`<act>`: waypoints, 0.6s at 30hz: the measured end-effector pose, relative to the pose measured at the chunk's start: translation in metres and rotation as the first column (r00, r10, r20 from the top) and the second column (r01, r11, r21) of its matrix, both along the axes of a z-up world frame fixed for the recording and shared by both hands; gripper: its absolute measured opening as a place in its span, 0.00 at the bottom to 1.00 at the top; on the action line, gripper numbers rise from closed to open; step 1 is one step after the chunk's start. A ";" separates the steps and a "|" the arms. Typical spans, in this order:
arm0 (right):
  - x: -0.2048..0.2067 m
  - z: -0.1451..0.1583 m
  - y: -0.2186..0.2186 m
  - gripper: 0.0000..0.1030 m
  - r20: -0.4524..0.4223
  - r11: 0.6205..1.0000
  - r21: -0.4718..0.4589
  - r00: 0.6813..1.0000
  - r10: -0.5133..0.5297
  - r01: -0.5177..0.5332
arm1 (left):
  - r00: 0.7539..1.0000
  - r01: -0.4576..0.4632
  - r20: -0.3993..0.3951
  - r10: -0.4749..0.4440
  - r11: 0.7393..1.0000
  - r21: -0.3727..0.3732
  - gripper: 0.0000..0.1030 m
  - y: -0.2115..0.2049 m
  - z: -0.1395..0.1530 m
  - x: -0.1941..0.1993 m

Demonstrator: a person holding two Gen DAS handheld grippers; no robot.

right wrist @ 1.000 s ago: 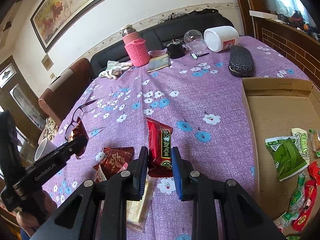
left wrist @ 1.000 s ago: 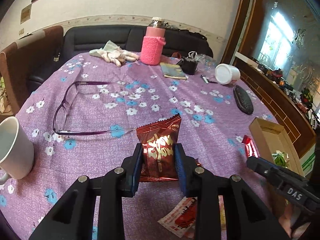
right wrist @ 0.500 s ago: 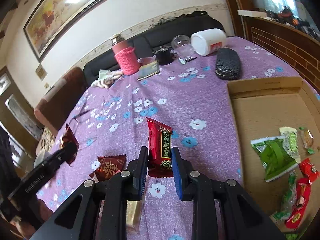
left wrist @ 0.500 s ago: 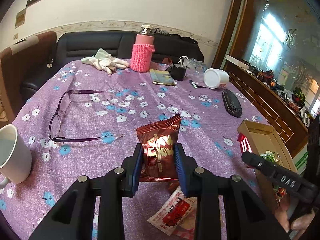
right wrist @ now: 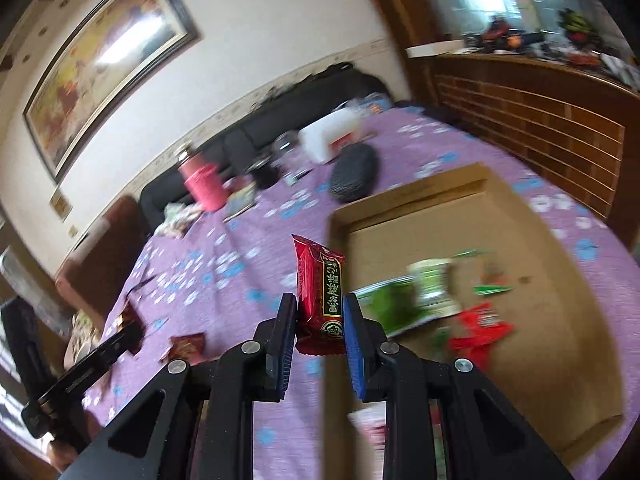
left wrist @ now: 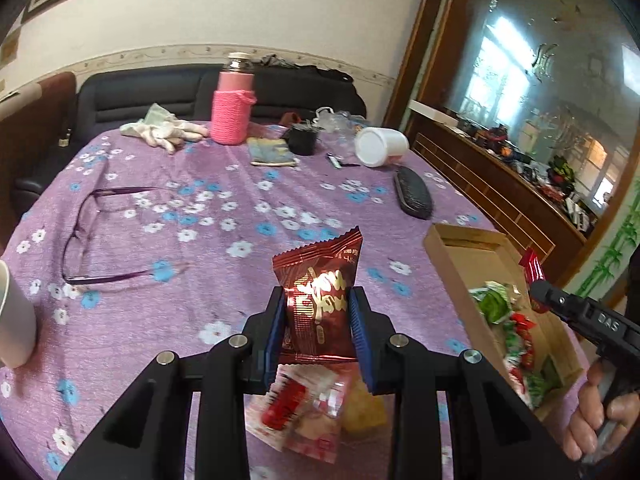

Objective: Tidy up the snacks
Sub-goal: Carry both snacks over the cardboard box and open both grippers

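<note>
Several snacks already lie in the cardboard box [right wrist: 532, 364] on the bench [left wrist: 248, 216]. Each claw grips one: left claw [left wrist: 318, 336] a maroon packet [left wrist: 320, 300], right claw [right wrist: 320, 328] a red bar [right wrist: 322, 292] near the box. Loose wrappers [left wrist: 308, 412] remain.

Purple tablecloth [left wrist: 248, 184] with white and blue flowers; dark red, gold-lettered snack packet [left wrist: 318, 300]; pink knitted bottle sleeve [left wrist: 231, 116]; blurred, seemingly green wrappers [right wrist: 394, 306].

Each claw [left wrist: 318, 330] is matte black with blue ribbed pads [left wrist: 362, 342] and silver screws. The other claw [right wrist: 319, 334] matches. A bare-skinned right hand [left wrist: 600, 412] shows.
</note>
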State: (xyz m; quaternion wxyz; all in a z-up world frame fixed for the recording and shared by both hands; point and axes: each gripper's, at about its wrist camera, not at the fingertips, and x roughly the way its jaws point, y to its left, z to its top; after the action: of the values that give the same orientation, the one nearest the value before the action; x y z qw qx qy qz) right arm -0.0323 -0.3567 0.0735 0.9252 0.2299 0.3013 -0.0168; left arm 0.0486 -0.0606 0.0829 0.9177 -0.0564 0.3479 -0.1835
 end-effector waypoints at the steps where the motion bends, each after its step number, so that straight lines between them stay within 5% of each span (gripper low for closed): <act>1: -0.004 -0.001 -0.012 0.24 0.001 1.000 0.009 1.000 -0.022 0.022 | 1.000 0.017 0.002 -0.017 1.000 -0.004 0.29 -0.006 0.003 -0.003; 8: -0.016 -0.018 -0.070 0.24 0.000 0.993 0.076 0.996 -0.089 0.089 | 0.992 0.127 -0.015 -0.127 0.991 -0.029 0.29 -0.059 0.015 -0.022; 18: -0.011 -0.044 -0.098 0.24 -0.063 0.972 0.210 0.994 -0.092 0.103 | 0.934 0.340 -0.105 -0.342 0.940 -0.038 0.29 -0.189 -0.018 -0.046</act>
State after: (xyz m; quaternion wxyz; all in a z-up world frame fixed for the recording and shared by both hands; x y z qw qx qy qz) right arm -0.0428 -0.4550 0.0297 0.8851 0.3415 0.3143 -0.0359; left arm 0.0023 -0.2500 0.0648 0.8508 -0.0142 0.4005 -0.3400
